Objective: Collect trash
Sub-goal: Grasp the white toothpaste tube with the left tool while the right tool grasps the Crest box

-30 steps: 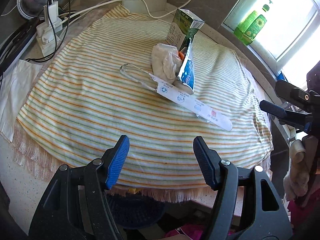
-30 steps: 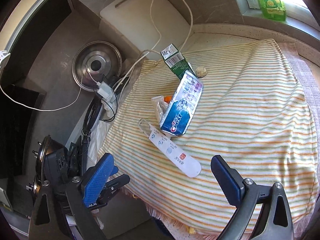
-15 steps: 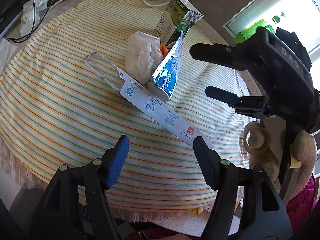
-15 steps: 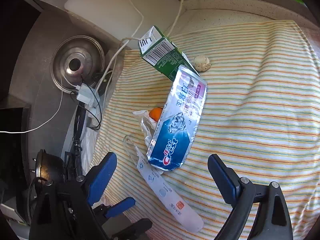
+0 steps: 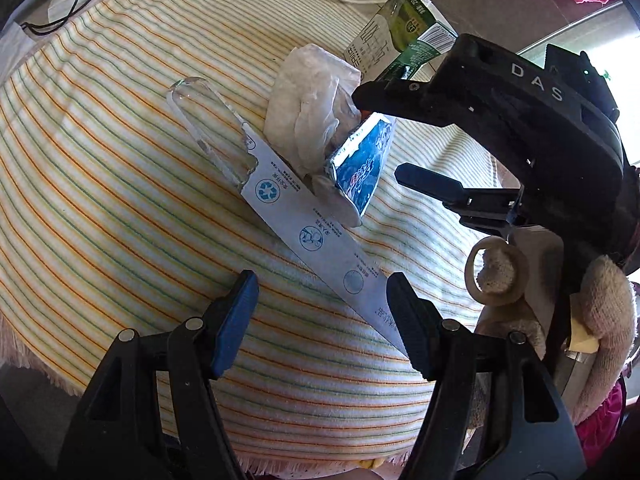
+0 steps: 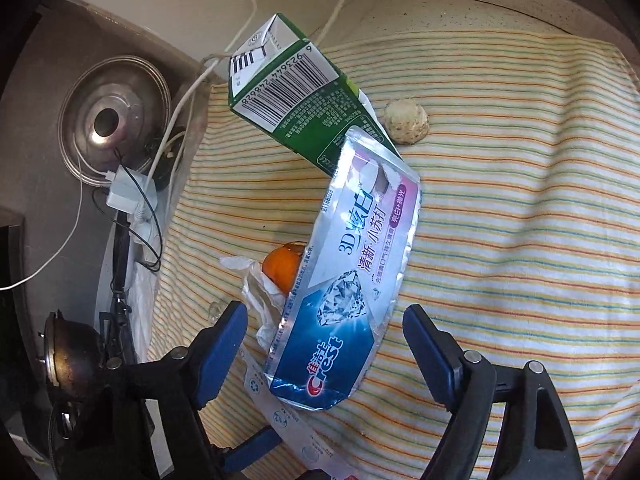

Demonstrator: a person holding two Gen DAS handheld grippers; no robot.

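Trash lies on a striped cloth [image 5: 100,208]: a long white toothbrush package [image 5: 308,236] with a clear blister end, a flattened Crest toothpaste tube [image 6: 344,292], a crumpled white tissue [image 5: 308,108], an orange piece [image 6: 282,268] and a green carton [image 6: 288,96]. My left gripper [image 5: 320,316] is open, its fingers astride the near end of the toothbrush package. My right gripper [image 6: 324,352] is open, its fingers either side of the tube's lower end; it also shows in the left wrist view [image 5: 500,120].
A small beige ball [image 6: 406,124] lies on the cloth beyond the tube. A steel lid [image 6: 112,120], a power adapter with cables [image 6: 128,196] and a dark pot [image 6: 68,352] sit left of the cloth. The cloth's fringed edge [image 5: 280,464] hangs near me.
Both grippers have moved forward toward the trash pile. The left now straddles the toothbrush package's end, and the right has come over the toothpaste tube. Both stay open.
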